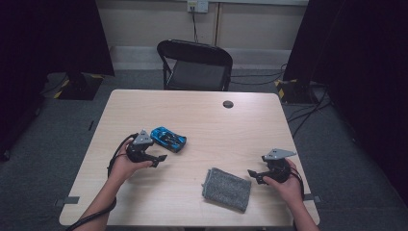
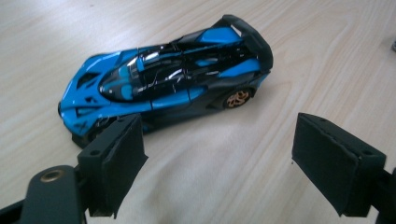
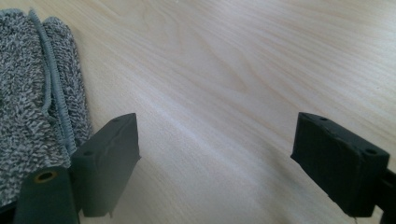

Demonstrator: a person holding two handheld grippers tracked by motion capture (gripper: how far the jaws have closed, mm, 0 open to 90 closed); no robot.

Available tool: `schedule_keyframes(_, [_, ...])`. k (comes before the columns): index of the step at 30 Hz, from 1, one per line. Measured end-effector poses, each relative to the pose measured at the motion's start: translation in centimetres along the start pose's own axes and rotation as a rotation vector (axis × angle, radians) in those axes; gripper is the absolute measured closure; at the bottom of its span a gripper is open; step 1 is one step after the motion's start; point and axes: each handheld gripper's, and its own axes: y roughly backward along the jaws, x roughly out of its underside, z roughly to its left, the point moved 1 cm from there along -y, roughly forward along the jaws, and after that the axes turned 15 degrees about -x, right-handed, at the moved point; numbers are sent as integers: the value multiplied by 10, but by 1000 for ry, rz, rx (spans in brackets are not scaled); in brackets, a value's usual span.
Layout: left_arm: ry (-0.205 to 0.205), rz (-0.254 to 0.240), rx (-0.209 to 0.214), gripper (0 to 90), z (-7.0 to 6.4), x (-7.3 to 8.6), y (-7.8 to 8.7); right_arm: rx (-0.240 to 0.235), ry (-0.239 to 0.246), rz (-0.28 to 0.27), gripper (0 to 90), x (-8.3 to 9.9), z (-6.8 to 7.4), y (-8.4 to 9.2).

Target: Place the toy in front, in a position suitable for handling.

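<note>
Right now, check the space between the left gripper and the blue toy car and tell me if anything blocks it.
Nothing visible blocks it. The left gripper stands open with only bare table between its jaws, and the blue toy car lies just beyond them on its wheels. The grey cloth lies off to the side, near the right gripper.

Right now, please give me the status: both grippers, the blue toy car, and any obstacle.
Left gripper open, empty, just short of blue and black toy car. Right gripper open, empty, beside folded grey towel. Car upright on wooden table; nothing between.
</note>
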Motion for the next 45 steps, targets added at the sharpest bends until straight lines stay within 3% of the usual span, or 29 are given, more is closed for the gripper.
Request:
schedule_keyframes(9, [-3, 8, 10, 170, -4, -9, -4, -14, 2, -6, 140, -1, 1, -1])
schedule_keyframes(13, [-3, 17, 26, 170, -10, 0, -2, -29, -6, -19, 140, -3, 1, -1])
schedule_keyframes(14, [-25, 31, 33, 170, -14, 6, 1, -38, -11, -23, 140, -4, 2, -1])
schedule_keyframes(17, [-31, 49, 45, 170, -17, 12, 2, -65, -23, -39, 140, -13, 2, -5])
schedule_keyframes(18, [-54, 68, 53, 170, -20, 16, 2, -73, -20, -45, 140, -17, 2, -7])
schedule_keyframes(22, [-64, 76, 61, 166, -23, 20, 3, -98, -15, -41, 140, -31, 7, -18])
schedule_keyframes(23, [-65, 76, 59, 166, -24, 22, 3, -109, -5, -34, 140, -35, 10, -23])
schedule_keyframes(24, [-56, 77, 64, 166, -24, 23, 2, -155, 5, -29, 141, -47, 16, -35])
schedule_keyframes(27, [-59, 81, 75, 160, -26, 25, 1, -174, 57, -7, 179, -63, 24, -49])
schedule_keyframes(31, [-52, 74, 82, 151, -26, 26, 1, -204, 50, -21, 173, -79, 29, -62])
schedule_keyframes(34, [-49, 53, 80, 136, -26, 28, 0, -232, 55, 4, 170, -97, 35, -83])
schedule_keyframes(39, [-51, 54, 79, 131, -26, 28, 0, -235, 44, -20, 162, -117, 37, -98])
schedule_keyframes(45, [-50, 55, 81, 129, -26, 28, -1, -241, 54, -12, 161, -134, 40, -114])
